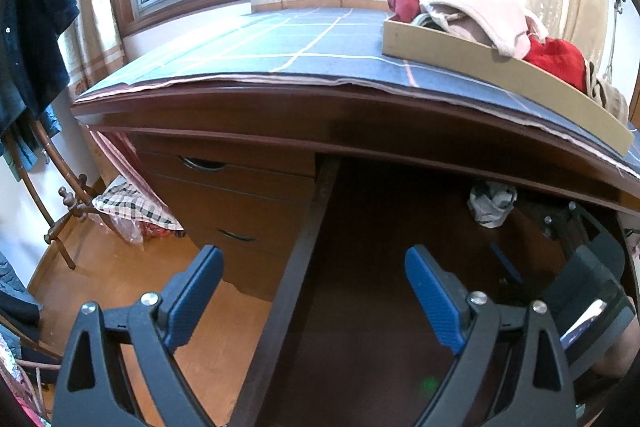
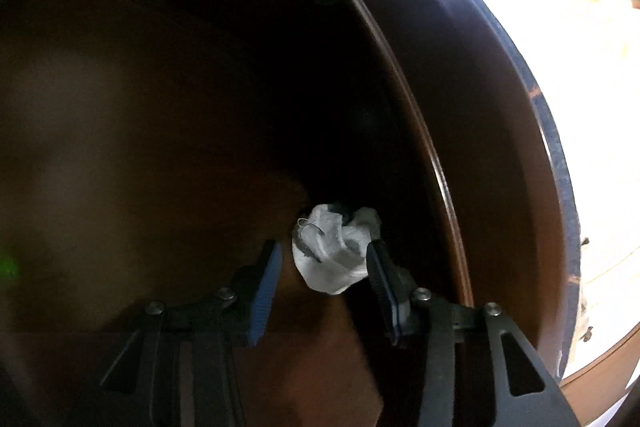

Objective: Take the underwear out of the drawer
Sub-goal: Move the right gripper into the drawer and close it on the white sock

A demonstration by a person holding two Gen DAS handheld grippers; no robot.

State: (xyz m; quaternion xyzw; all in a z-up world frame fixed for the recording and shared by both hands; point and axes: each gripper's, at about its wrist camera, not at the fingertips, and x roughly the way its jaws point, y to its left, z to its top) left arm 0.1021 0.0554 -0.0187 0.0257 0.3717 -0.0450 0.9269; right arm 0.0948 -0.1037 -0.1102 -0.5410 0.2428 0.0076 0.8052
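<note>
One crumpled white-grey underwear (image 2: 334,253) lies deep in the open dark wooden drawer (image 1: 304,247). Right gripper (image 2: 324,267) reaches in, angled down, jaws apart around it, one pad touching. Left gripper (image 1: 314,291) hovers wide, empty.

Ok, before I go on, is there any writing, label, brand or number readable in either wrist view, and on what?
None: no text can be read in either view.
Plain tan cardboard box on the desk: no print visible on the side that shows.
Crumpled white and grey underwear in the dark wooden drawer: dark marks only, no legible label.
Blue-padded claws: no markings visible.
</note>
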